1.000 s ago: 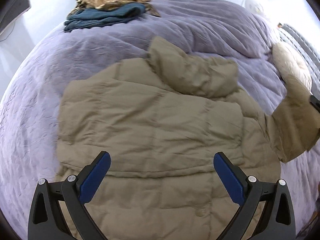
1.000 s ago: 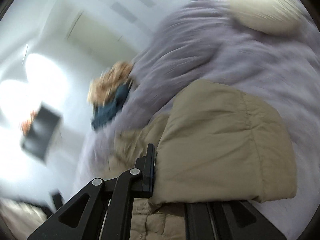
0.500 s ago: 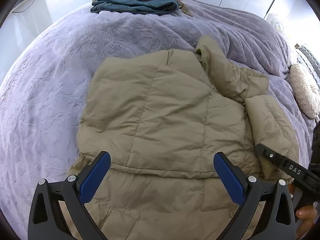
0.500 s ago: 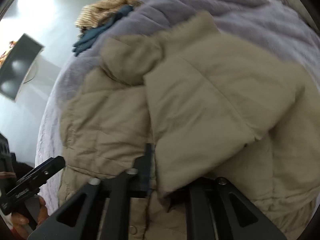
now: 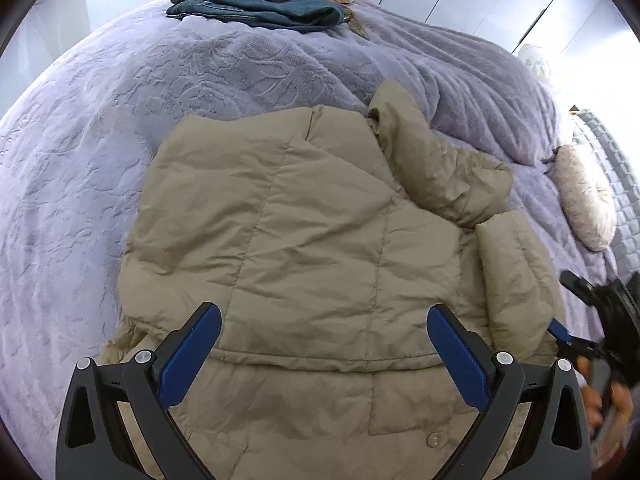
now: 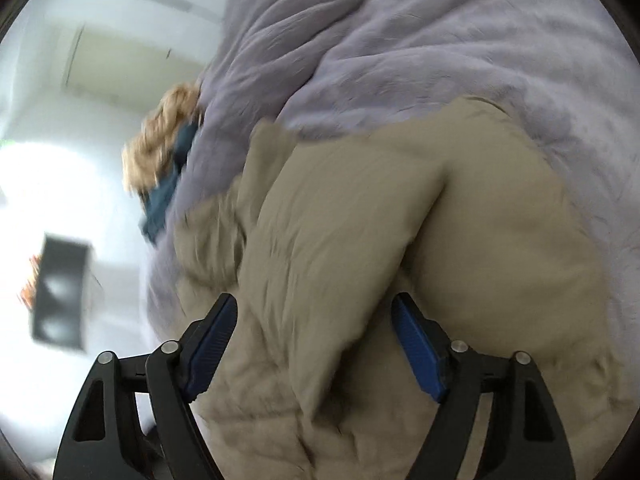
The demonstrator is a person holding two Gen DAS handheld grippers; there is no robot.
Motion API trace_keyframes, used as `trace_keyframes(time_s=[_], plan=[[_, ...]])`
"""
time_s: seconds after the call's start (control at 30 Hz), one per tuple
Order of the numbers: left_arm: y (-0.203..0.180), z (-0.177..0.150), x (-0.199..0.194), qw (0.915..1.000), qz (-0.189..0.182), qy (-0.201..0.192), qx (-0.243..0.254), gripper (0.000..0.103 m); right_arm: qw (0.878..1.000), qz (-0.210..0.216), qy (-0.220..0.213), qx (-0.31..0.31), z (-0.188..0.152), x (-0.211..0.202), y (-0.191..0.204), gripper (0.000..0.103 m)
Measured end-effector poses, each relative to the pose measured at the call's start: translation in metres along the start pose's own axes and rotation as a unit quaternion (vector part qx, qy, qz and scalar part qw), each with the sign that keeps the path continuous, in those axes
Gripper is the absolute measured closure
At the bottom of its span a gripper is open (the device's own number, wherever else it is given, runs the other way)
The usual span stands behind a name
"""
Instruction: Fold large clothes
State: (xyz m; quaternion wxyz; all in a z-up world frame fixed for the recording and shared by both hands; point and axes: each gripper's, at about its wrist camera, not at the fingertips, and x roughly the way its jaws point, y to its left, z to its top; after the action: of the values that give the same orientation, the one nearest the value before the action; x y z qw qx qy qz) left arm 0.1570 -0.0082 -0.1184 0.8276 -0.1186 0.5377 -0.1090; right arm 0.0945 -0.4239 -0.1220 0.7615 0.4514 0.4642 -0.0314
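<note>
On plush lilac bedspread (image 5: 120, 128), puffy quilted jacket (image 5: 320, 232).

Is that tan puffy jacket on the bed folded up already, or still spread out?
Partly folded: the puffer jacket lies flat on the purple bedspread, with its right sleeve laid inward over the body.

Matt quilted cloth jacket (image 5: 320, 240) on a plush, embossed lavender bedspread (image 5: 120, 140).
</note>
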Motion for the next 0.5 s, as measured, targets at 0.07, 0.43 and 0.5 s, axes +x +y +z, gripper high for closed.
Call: trace_keyframes(time_s=[0.07,0.43,0.5], plan=[[0.005,0.002,-0.004,0.9999,-0.014,-0.001,-0.008,0.0,0.999,0.008,0.0,0.034,0.009,0.008,-0.006,0.069],[0.047,0.024,-0.03,0.9939,-0.102,-0.012,-0.04,0.0,0.947,-0.029,0.054,-0.316,-0.068,0.048,0.147,0.09],[0.048,0.024,-0.03,0.9923,-0.115,-0.007,-0.044,0.0,0.937,-0.041,0.076,-0.339,-0.09,0.063,0.154,0.087]])
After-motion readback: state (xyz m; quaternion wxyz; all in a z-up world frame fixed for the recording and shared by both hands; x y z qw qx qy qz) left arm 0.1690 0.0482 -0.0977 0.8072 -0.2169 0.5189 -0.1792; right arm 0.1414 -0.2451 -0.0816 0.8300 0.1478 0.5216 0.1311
